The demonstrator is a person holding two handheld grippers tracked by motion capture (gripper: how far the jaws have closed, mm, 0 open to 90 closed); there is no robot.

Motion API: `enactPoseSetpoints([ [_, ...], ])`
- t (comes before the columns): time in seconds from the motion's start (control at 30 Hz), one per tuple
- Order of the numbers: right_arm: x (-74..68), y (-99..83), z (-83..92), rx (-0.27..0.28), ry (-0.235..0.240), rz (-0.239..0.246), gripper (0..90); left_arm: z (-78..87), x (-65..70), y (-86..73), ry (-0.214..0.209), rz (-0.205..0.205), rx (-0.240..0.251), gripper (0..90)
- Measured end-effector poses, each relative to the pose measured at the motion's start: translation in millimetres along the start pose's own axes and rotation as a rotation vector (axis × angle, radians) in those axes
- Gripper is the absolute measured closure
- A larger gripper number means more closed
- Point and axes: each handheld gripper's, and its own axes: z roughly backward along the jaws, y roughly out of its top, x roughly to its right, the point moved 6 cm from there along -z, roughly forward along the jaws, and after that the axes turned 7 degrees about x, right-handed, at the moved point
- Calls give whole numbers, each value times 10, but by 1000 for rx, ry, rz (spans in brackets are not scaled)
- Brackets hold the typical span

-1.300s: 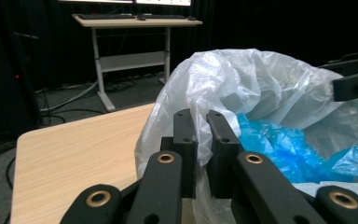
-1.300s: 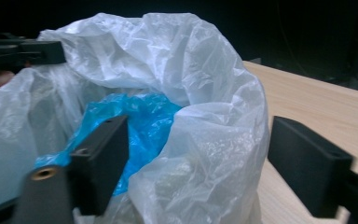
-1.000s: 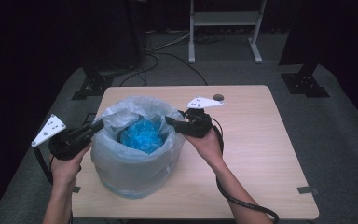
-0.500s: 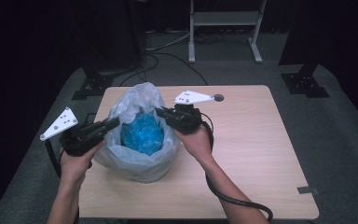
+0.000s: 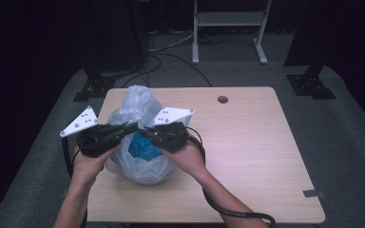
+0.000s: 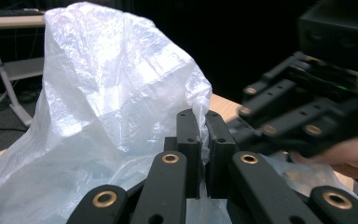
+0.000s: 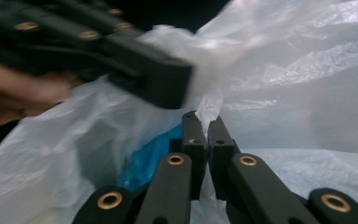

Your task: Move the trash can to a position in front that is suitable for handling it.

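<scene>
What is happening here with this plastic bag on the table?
A person holds a gripper in each hand over a thin plastic bag on the wooden table. The left gripper and the right gripper are each shut on a fold of the bag's rim, and the two meet close together above the bag's mouth. Something blue lies inside the bag. It looks like the bag is being gathered closed.
</scene>
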Motion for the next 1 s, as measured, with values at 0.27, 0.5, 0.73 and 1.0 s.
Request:
enactPoseSetpoints([
  [0.27, -85, -24, 38, -18, 39, 11, 888, -54, -10, -25, -25, 70, -34, 816],
  [0.5, -166, -65, 57, -33, 70, 33, 888, -117, -15, -27, -44, 128, -84, 693],
  [0.73, -276, -76, 65, -48, 115, 66, 888, -195, 48, -32, -64, 84, -150, 735],
  [1.0, -239, -119, 129, -33, 140, 26, 778, -195, 68, -46, -75, 48, -125, 892],
])
